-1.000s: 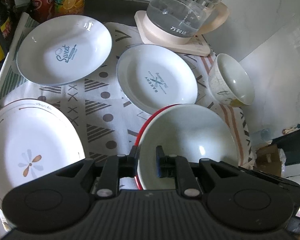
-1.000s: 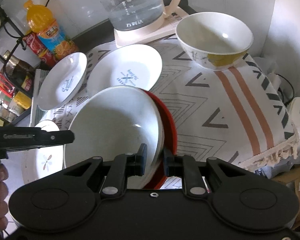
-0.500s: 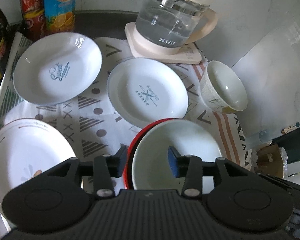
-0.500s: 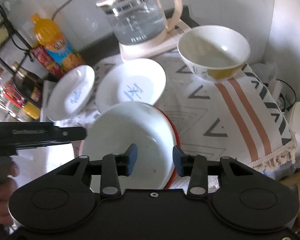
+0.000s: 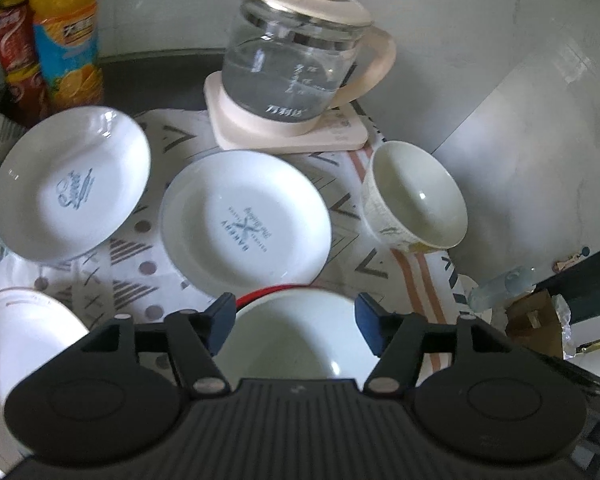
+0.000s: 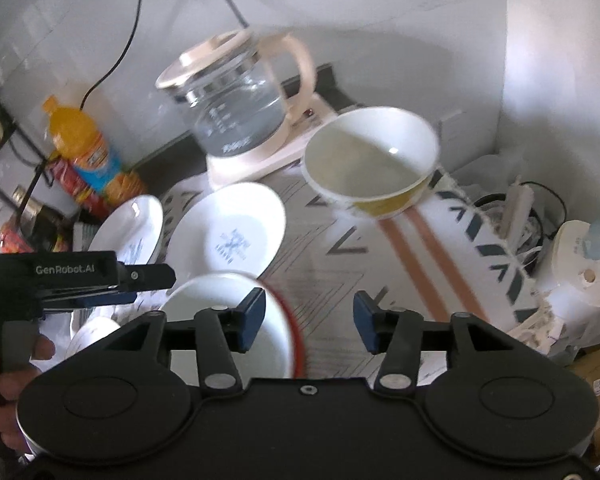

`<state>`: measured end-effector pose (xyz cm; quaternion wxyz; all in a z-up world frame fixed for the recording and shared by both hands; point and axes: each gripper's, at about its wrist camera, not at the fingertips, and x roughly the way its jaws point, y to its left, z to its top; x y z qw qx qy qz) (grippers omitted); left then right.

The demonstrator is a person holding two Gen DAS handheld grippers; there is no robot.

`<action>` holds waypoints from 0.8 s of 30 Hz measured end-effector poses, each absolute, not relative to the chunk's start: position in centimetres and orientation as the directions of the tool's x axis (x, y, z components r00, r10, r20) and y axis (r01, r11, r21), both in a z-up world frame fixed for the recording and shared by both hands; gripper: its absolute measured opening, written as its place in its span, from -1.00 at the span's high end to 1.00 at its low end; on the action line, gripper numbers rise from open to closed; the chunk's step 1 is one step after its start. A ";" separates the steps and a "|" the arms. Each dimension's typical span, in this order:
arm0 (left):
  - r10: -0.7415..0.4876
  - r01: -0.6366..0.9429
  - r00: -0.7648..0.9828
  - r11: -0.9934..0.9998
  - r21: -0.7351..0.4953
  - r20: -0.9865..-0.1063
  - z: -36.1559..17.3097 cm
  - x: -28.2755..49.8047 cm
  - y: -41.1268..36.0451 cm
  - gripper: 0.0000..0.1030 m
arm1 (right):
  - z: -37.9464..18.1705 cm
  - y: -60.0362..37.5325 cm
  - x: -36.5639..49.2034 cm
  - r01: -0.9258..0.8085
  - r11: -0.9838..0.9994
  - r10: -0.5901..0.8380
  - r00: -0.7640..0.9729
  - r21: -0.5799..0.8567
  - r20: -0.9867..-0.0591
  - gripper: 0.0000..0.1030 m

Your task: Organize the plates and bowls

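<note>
Left gripper (image 5: 296, 322): jaws have just been opening, apart, gripping nothing | white bowl (image 5: 296, 340): mouth up, nested in red-rimmed plate (image 5: 276, 291) on patterned cloth (image 5: 340, 208), below and between the fingers | right gripper (image 6: 309, 322): jaws have just been opening, apart, empty, bowl at its left finger.

The near half of the white bowl (image 5: 296, 336) is hidden behind the left gripper's body, and its red plate (image 5: 268, 291) shows only as a thin rim. At the cloth's near left corner, the flowered plate (image 5: 20, 332) is cut off. The right wrist view is motion-blurred.
</note>
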<state>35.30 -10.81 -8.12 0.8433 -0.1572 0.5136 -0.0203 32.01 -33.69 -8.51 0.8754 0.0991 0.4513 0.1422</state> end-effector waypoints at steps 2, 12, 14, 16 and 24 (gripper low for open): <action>-0.198 -0.117 0.477 0.951 -0.285 -0.856 -8.1 35.8 -11.4 -0.30 | -8.3 -34.5 32.3 -0.145 0.943 0.327 0.575 0.300 -0.750 -0.09; -0.230 -0.078 0.505 0.948 -0.309 -0.832 -8.1 38.2 -14.4 -0.52 | -8.2 -38.0 34.3 -0.071 0.950 0.279 0.628 0.304 -0.726 -0.43; -0.226 -0.072 0.503 0.951 -0.301 -0.834 -8.4 38.8 -15.0 -0.53 | -8.4 -38.5 34.7 -0.065 0.950 0.276 0.634 0.306 -0.722 -0.47; -0.227 -0.053 0.507 0.955 -0.293 -0.831 -8.6 39.5 -15.6 -0.53 | -8.7 -39.0 35.3 -0.056 0.947 0.279 0.629 0.317 -0.725 -0.47; -0.214 -0.051 0.522 0.958 -0.281 -0.826 -9.4 43.0 -16.9 -0.53 | -10.1 -40.2 38.0 -0.011 0.942 0.271 0.616 0.336 -0.740 -0.38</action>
